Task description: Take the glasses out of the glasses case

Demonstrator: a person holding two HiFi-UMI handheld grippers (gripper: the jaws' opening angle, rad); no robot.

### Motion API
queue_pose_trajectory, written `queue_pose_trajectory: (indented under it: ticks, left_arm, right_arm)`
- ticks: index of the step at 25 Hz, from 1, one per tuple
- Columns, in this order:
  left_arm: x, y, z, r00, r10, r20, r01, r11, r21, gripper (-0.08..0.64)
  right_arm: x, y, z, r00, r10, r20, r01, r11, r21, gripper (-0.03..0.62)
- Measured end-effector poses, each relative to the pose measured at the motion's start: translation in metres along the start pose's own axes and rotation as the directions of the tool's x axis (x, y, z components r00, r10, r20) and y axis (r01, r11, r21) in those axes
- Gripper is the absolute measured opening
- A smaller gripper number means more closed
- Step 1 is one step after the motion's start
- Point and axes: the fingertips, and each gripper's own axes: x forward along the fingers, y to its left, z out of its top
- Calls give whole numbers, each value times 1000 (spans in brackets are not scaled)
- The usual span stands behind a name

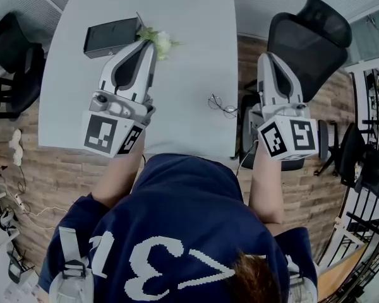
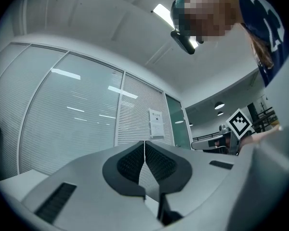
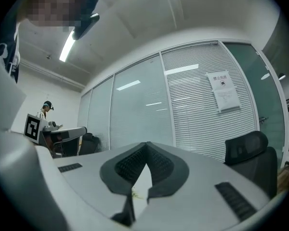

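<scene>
The glasses [image 1: 222, 105], thin wire frames with clear lenses, lie on the light grey table [image 1: 189, 17] near its right front edge. The black glasses case [image 1: 110, 35] sits at the table's far left; I cannot tell whether its lid is up. My left gripper [image 1: 148, 43] is held high over the table, its tips by the case's right end, jaws shut and empty [image 2: 144, 144]. My right gripper [image 1: 267, 55] hangs off the table's right edge, right of the glasses, also shut with nothing in it [image 3: 146, 145]. Both point level at a glass wall.
A small bunch of white flowers [image 1: 159, 41] lies beside the case. A black office chair [image 1: 309, 36] stands right of the table, another dark chair [image 1: 12, 49] at the left. A glass wall with blinds [image 3: 202, 109] faces both grippers. A person [image 3: 47, 110] stands far off.
</scene>
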Motion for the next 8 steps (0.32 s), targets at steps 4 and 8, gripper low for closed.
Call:
queue_pose_trajectory:
  ticks: [4, 8]
  left_arm:
    - [-4, 3, -4, 1000, 4, 1, -4, 1000, 4, 20]
    - [-2, 1, 0, 1000, 7, -1, -7, 1000, 7, 20]
  right_arm:
    - [-1, 4, -2, 1000, 0, 9, 0, 1000, -3, 23]
    - [-3, 5, 8, 1000, 6, 19, -6, 1000, -7, 23]
